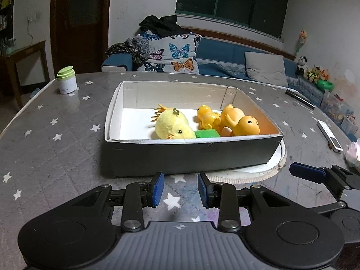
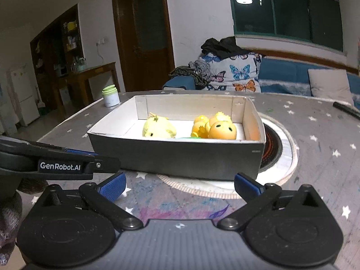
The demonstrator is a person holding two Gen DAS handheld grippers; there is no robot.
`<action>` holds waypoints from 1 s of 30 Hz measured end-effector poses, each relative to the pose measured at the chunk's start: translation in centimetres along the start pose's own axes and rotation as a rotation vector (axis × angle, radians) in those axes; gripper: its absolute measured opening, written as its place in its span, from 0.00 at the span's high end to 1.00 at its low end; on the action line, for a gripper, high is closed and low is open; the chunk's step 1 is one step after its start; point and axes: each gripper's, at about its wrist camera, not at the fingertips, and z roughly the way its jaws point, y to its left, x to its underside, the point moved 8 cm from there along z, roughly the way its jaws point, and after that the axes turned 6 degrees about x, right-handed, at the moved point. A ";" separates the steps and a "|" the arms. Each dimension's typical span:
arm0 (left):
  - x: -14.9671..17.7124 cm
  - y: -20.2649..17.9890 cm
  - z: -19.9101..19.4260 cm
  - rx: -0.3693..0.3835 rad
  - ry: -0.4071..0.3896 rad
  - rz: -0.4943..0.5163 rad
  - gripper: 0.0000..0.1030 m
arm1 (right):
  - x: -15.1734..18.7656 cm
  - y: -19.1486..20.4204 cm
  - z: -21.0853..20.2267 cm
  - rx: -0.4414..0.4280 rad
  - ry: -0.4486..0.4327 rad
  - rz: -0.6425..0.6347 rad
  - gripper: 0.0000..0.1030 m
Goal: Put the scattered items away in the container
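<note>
Just ahead of both tongs stands one box (image 1: 189,155) holding four toys: one plush chick (image 1: 172,127), two orange ducks (image 1: 238,122), one green block (image 1: 207,133). The left tongs (image 1: 180,187) are narrowly parted and empty; the right tongs (image 2: 180,185) gape wide, also empty. One jar (image 1: 66,80) stands far left.

Left tongs (image 1: 180,191) gape narrowly, empty; right tongs (image 2: 180,185) spread wide, empty.
</note>
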 end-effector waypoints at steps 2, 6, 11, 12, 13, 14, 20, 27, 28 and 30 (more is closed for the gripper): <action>0.2 0.1 -0.3 -0.008 -0.003 0.001 0.66 | 0.2 0.0 -0.1 0.005 0.004 0.003 0.00; 0.7 0.1 -0.9 -0.019 -0.008 -0.001 0.65 | 0.2 0.2 -0.5 0.020 0.007 -0.007 0.00; 1.2 0.0 -1.3 -0.038 -0.008 0.017 0.65 | 0.7 0.5 -0.8 0.030 0.011 -0.023 0.00; 1.3 0.0 -1.4 -0.038 -0.008 0.017 0.65 | 0.7 0.5 -0.8 0.031 0.011 -0.025 0.00; 1.3 0.0 -1.5 -0.040 -0.009 0.016 0.65 | 0.8 0.4 -0.9 0.031 0.011 -0.026 0.00; 1.4 0.1 -1.6 -0.042 -0.010 0.015 0.65 | 0.8 0.4 -1.0 0.033 0.011 -0.026 0.00; 1.7 0.1 -2.0 -0.047 -0.011 0.014 0.65 | 1.0 0.3 -1.3 0.042 0.011 -0.032 0.00; 2.0 0.3 -2.2 -0.058 -0.010 0.009 0.65 | 1.4 0.4 -1.5 0.042 0.013 -0.040 0.00; 2.1 0.3 -2.2 -0.059 -0.010 0.008 0.65 | 1.4 0.4 -1.5 0.043 0.013 -0.040 0.00; 2.1 0.4 -2.3 -0.060 -0.010 0.008 0.65 | 1.3 0.4 -1.5 0.041 0.013 -0.040 0.00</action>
